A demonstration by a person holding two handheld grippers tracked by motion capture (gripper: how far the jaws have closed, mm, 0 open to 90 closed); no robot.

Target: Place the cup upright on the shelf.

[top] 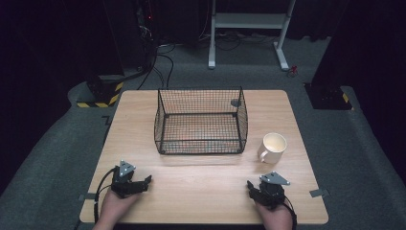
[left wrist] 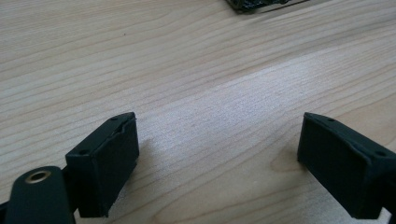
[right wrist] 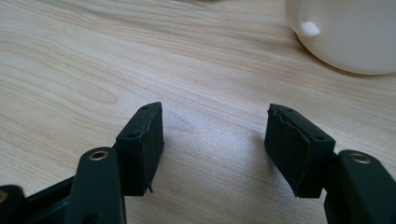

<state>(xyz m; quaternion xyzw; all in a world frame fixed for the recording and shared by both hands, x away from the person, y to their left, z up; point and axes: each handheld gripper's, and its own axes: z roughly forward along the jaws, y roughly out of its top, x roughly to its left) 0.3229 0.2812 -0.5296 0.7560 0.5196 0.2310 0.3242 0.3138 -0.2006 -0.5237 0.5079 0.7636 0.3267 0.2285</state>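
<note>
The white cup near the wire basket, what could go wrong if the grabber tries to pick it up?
1. The cup is round and smooth, so the open right gripper might let it slip or tip it over.
2. The basket stands close beside the cup, so a lifted cup could bump its wire wall.
3. The cup sits near the table edge; a nudge might push it off.

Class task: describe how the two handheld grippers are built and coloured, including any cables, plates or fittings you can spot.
Both the left gripper and the right gripper are black, each with two blocky jaws faced with dark pads. A grey three-cornered plate tops each one. Brass-coloured eyelets sit at the jaw joints. A black cable trails from each gripper. The forearms look bare, with no sleeves in view.
</note>
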